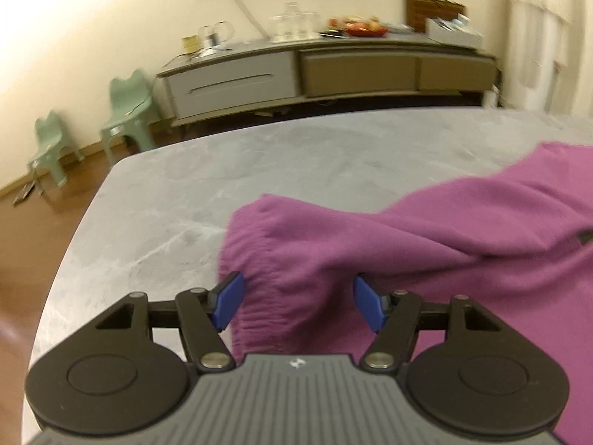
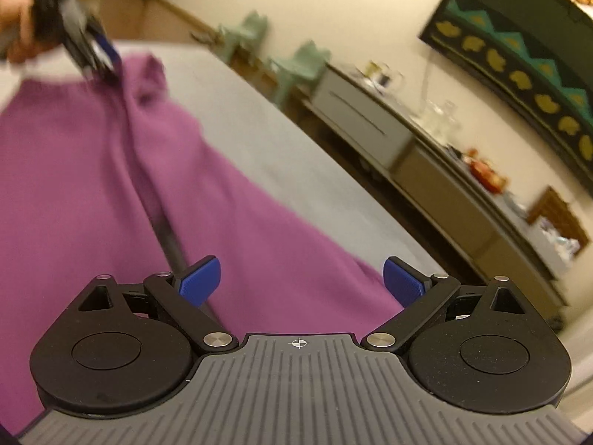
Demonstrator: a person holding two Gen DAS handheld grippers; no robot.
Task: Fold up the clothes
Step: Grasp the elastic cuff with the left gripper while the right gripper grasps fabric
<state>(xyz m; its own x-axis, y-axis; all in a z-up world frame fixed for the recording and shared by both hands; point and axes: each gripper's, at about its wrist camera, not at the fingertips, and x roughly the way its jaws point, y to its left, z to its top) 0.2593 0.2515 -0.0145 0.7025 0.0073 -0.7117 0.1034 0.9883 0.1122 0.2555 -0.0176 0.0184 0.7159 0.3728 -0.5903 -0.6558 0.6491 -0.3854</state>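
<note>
A purple sweater (image 1: 426, 233) lies spread on the grey marble table (image 1: 192, 193). My left gripper (image 1: 298, 304) is open, its blue fingers straddling a bunched edge of the sweater near the table's left side. My right gripper (image 2: 301, 282) is open just above the sweater (image 2: 92, 170), holding nothing. In the right wrist view the left gripper (image 2: 102, 57) shows at the top left, over the sweater's far end.
A long sideboard (image 1: 326, 70) with glassware, a fruit bowl and boxes stands along the far wall. Two small green chairs (image 1: 129, 111) stand on the wooden floor left of it. The table's rounded corner (image 1: 115, 170) lies to my left.
</note>
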